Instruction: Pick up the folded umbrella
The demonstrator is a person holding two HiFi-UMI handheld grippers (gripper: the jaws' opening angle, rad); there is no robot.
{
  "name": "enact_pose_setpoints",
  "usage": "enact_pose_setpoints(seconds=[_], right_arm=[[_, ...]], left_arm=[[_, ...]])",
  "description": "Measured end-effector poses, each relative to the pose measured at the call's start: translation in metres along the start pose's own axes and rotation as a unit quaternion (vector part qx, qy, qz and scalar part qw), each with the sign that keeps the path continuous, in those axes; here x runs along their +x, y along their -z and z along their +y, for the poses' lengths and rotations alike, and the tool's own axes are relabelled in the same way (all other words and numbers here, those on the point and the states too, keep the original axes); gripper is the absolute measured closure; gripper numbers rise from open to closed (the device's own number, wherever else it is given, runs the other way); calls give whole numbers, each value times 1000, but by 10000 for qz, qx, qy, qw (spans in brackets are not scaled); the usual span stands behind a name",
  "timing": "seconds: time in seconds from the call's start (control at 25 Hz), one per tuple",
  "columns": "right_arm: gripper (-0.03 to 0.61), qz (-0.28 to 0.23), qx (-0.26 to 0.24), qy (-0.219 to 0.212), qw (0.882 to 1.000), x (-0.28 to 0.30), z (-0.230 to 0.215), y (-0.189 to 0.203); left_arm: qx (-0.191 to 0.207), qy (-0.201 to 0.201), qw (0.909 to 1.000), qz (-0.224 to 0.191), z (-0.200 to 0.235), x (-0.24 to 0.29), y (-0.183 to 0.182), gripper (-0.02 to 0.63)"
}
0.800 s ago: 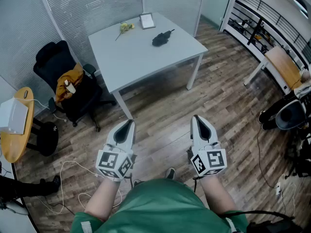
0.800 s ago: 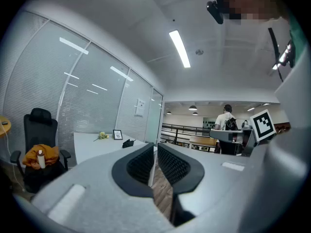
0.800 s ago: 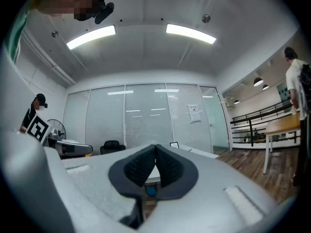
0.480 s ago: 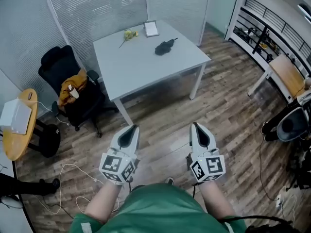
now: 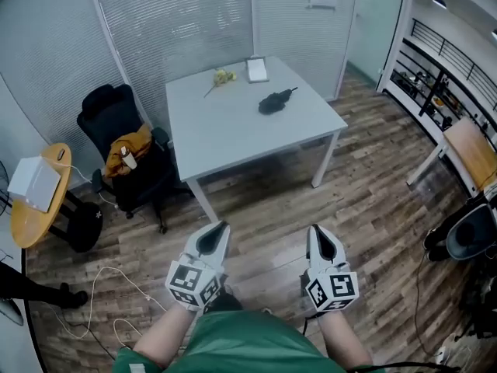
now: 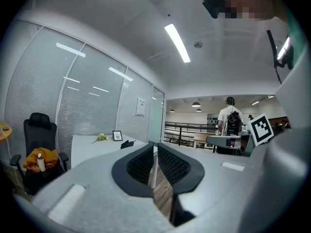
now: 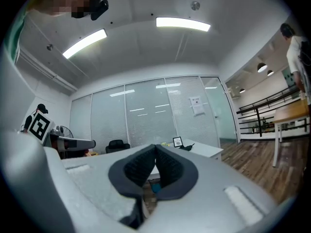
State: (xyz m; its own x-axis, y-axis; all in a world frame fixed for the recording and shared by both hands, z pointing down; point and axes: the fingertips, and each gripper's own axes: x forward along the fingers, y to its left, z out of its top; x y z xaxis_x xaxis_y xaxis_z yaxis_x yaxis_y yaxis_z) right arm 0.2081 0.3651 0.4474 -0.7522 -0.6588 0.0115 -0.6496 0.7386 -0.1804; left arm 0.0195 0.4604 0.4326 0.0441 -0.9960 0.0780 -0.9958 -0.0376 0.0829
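Approach stage, nothing grasped yet: left tongs and right tongs held level, side by side, low in the frame over the wooden floor, both pinched closed and empty. Well apart from them, in the upper middle of the frame, lies the folded umbrella, a small dark bundle toward the right side of the grey bench, with a small picture frame and a yellow flower near the far edge. Left of the bench, a black office chair draped with an orange garment. Next, by the look of it: close the gap to the bench, spread one pair of tongs wide, lower it around the bundle's middle, then squeeze and lift.
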Motion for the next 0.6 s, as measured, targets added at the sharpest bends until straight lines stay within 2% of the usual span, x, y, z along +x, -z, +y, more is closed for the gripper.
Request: enact_pose_setpoints(seconds=[0.24,0.6], right_arm=[[575,342,11,39,9994,33,-12,22],[575,568,-248,486,9969,115,-44,21]], left_arm=[[-59,-153,9997,152,32,37,9,578],[-615,366,9973,152,86,146,12,580]])
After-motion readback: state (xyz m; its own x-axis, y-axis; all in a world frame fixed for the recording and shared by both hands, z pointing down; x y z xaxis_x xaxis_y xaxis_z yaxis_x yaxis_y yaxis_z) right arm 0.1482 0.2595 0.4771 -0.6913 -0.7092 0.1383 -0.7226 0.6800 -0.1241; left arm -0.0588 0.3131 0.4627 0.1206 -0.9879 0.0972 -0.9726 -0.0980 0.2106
